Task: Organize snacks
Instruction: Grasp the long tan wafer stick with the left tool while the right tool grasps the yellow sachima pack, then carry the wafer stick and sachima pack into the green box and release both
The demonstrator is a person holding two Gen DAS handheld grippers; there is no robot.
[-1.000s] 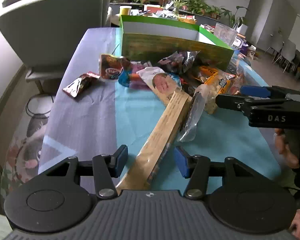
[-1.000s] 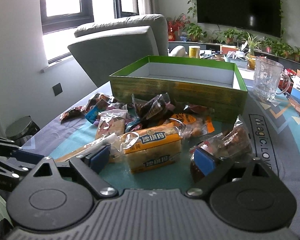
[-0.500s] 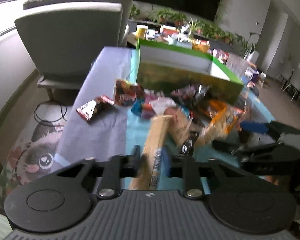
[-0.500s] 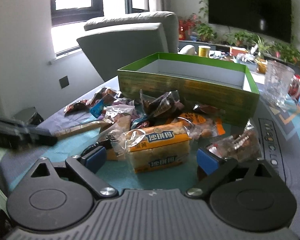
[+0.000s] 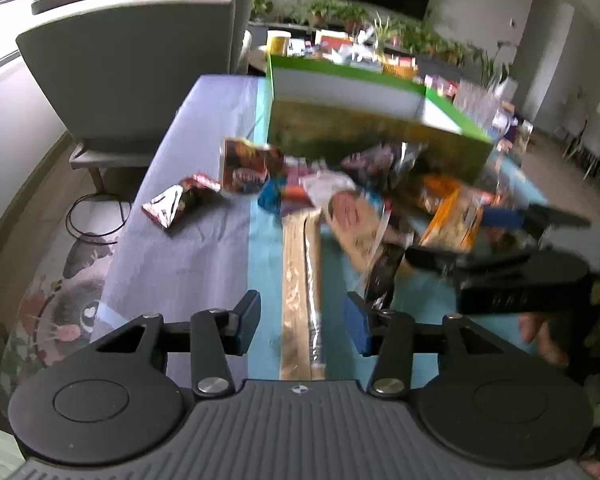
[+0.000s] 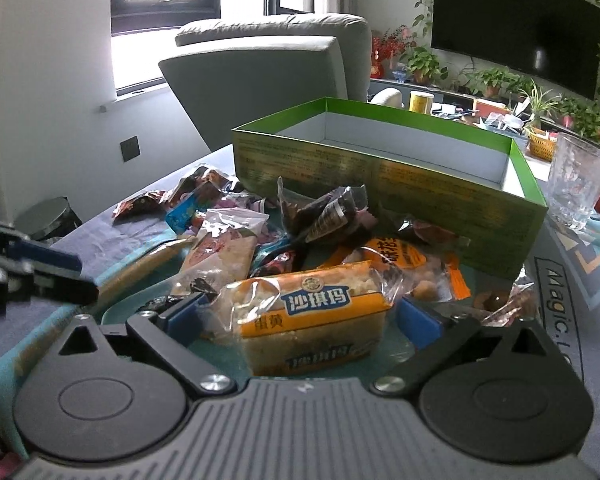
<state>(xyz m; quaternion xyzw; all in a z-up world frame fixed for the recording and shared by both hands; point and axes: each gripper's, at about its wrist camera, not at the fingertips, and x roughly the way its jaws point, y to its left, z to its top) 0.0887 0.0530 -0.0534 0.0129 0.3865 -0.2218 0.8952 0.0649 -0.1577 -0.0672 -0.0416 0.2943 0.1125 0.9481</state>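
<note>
Left gripper (image 5: pixel 302 322) opening, gold stick pack (image 5: pixel 302 280) lengthwise between jaws, untouched. Right gripper (image 6: pixel 300 316) apart, straddling cake pack (image 6: pixel 312 320); box (image 6: pixel 380 176) beyond.

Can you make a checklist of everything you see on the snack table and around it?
Surface: table under a purple and teal cloth.
Job's things: green box, open, nothing seen inside; snack pile in front of it.
Long gold pack: lies between the left tool's pads, untouched.
Orange cake pack: sits between the right tool's pads; contact unclear.
Clutter: glass mug beside the box.
Tools: left tool jaws opening; right tool spread around the cake pack.
Cables: black cord on the floor.
Surroundings: grey armchair, plants, dark TV.
</note>
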